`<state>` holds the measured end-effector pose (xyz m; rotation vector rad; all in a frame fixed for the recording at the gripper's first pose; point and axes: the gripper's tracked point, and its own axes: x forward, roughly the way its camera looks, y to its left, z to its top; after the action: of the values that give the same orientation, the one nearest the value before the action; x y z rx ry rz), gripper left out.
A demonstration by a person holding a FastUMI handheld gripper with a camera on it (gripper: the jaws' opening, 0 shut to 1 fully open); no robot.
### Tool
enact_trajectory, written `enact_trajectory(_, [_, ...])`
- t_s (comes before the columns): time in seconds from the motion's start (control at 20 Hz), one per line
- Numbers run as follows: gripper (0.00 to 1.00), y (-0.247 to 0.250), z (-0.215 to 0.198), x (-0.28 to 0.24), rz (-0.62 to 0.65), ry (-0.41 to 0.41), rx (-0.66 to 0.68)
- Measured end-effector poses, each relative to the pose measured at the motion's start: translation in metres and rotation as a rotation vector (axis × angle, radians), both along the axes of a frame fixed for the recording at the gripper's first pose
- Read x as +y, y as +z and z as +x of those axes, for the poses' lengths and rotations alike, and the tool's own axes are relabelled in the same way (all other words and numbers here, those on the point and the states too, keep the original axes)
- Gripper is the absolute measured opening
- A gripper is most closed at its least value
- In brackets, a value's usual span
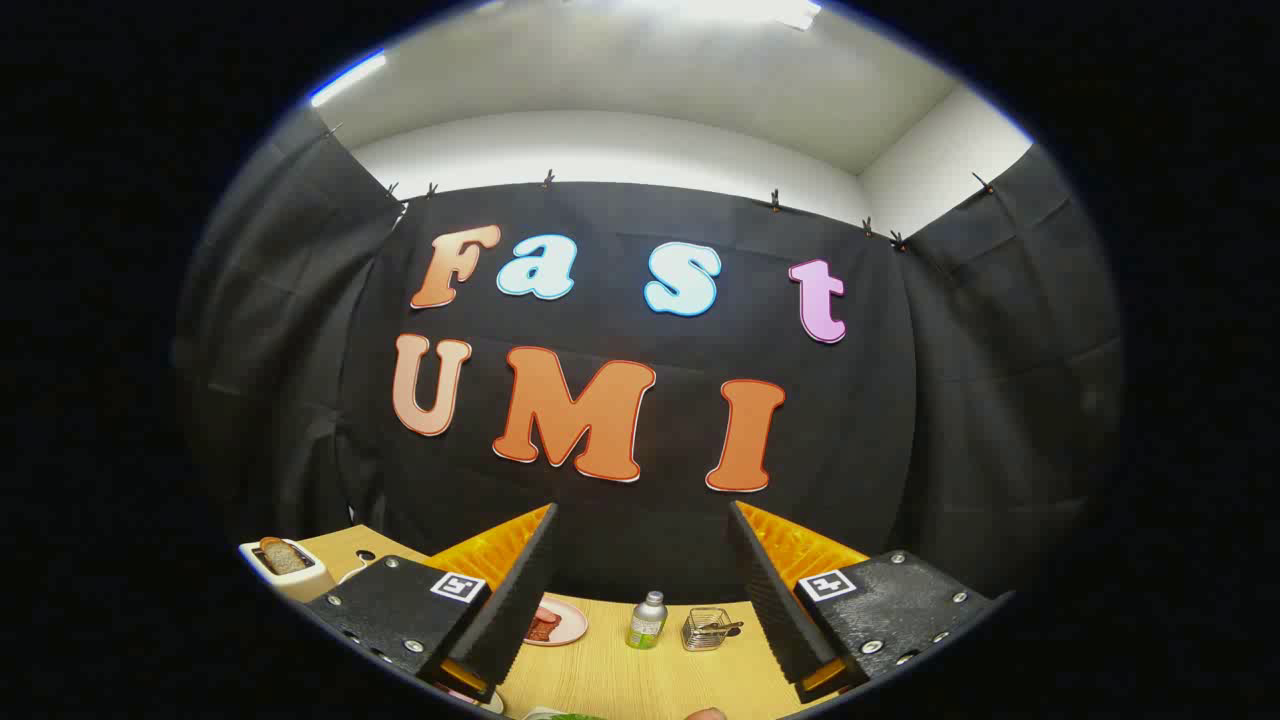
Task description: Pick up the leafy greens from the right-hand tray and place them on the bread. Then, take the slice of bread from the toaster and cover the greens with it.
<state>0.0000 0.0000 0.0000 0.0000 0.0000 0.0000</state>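
My gripper (pixel 645 590) is open, raised above the wooden table (pixel 640 675) and facing the booth's back wall, with nothing between its fingers. A white toaster (pixel 285 568) stands to the left of the left finger, with a slice of bread (pixel 282 555) sticking up out of its slot. A sliver of leafy greens (pixel 572 716) shows just below the fingers, close to me. Beyond the fingers, partly behind the left one, a pink plate (pixel 568 622) holds something reddish-brown.
A small silver bottle with a green label (pixel 648 620) and a little wire basket (pixel 708 629) stand on the table between the fingers, near the back wall. A fingertip (pixel 708 714) shows beside the greens.
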Motion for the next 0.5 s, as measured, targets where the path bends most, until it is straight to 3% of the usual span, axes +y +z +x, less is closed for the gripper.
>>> enact_trajectory(0.5, [0.98, 0.009, -0.005, -0.014, -0.013, 0.011, -0.022])
